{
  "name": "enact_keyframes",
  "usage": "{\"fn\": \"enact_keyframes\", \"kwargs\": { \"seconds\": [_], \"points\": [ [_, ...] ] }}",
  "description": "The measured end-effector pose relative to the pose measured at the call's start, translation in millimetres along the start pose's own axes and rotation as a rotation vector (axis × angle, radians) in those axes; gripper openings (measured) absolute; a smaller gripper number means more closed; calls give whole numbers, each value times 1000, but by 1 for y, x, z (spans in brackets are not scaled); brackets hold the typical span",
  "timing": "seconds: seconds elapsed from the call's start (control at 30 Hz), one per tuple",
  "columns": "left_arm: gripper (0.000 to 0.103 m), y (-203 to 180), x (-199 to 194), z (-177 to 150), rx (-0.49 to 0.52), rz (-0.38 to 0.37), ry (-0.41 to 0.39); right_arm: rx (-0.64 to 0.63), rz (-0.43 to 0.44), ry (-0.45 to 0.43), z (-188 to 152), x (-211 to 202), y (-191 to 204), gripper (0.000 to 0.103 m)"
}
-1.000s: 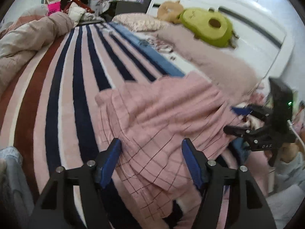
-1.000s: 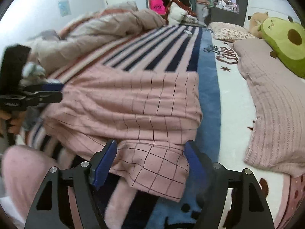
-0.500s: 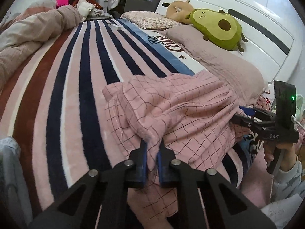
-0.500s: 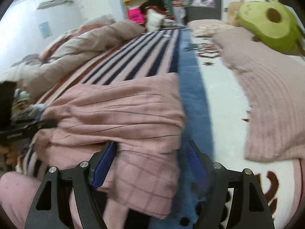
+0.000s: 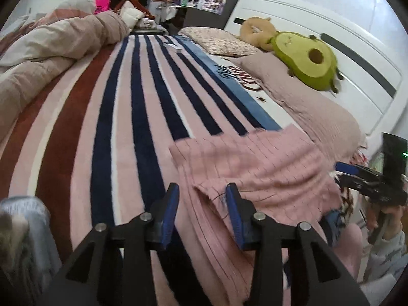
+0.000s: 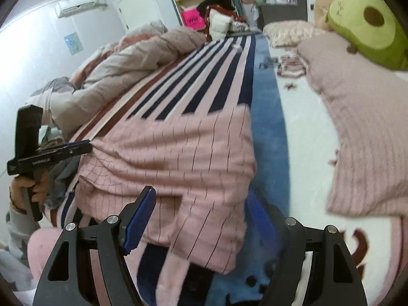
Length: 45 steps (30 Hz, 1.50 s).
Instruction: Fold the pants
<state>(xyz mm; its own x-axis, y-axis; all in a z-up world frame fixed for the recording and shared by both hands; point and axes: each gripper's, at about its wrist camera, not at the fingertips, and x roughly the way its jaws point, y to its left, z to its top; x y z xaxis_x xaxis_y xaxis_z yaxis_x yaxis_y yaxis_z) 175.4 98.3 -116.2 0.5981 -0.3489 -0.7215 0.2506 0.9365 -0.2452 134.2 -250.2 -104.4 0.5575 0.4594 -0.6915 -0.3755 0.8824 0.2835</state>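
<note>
The pink checked pants (image 5: 255,163) lie folded over on the striped blanket (image 5: 122,117) near the bed's front edge. My left gripper (image 5: 201,204) hovers over their left edge; its jaws are opening, with a corner of the fabric loose between the blue pads (image 5: 170,204), which do not press it. In the right wrist view the pants (image 6: 178,153) spread ahead of my right gripper (image 6: 201,199), which stands open wide above their near hem. The left gripper (image 6: 88,145) shows side-on at the pants' left edge. The right gripper (image 5: 339,193) appears at the pants' right side.
A crumpled beige duvet (image 5: 51,48) lies along the bed's left side. A pink knitted pillow (image 5: 306,107), an avocado plush (image 5: 308,58) and a white headboard (image 5: 331,38) are at the right. Grey cloth (image 5: 23,219) sits at the near left corner.
The left gripper, open a second ago, shut on a raised fold of the pants and has now let go. The fold has dropped flat. The right gripper stayed open and rolled slightly.
</note>
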Motion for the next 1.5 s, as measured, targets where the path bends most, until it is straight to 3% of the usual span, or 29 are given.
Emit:
{"fn": "enact_keyframes", "kwargs": {
  "seconds": [0.1,0.17,0.33,0.47,0.73,0.83,0.97,1.03,1.07,1.1,1.2,1.33,1.5],
  "points": [
    [34,7,16,9,-31,6,15,-2,-2,-13,9,2,-3,71],
    [46,12,22,12,-54,16,18,3,-7,-8,14,6,-7,71],
    [70,20,2,17,-77,-6,-64,21,-7,-3,23,13,-23,71],
    [71,15,12,19,-83,-94,-36,37,-18,16,31,30,-33,71],
    [71,4,70,-16,-83,-108,136,61,42,122,14,68,-42,72],
    [71,1,72,-20,-83,-100,129,59,67,179,3,76,-42,72],
    [71,-5,75,-20,-69,-98,133,70,81,172,3,79,-45,72],
    [65,-5,77,-21,-71,-105,134,83,116,175,3,82,-44,69],
    [55,-6,78,-20,-73,-123,136,86,145,182,4,84,-41,57],
    [51,-8,80,-18,-75,-139,143,89,167,189,4,86,-39,53],
    [44,-17,82,-16,-47,-124,142,58,149,191,4,87,-32,50],
    [29,-25,80,-12,-25,-110,133,34,132,182,5,82,-23,39],
    [19,-34,69,-6,14,-67,97,9,120,139,8,67,-11,31]
  ]
}}
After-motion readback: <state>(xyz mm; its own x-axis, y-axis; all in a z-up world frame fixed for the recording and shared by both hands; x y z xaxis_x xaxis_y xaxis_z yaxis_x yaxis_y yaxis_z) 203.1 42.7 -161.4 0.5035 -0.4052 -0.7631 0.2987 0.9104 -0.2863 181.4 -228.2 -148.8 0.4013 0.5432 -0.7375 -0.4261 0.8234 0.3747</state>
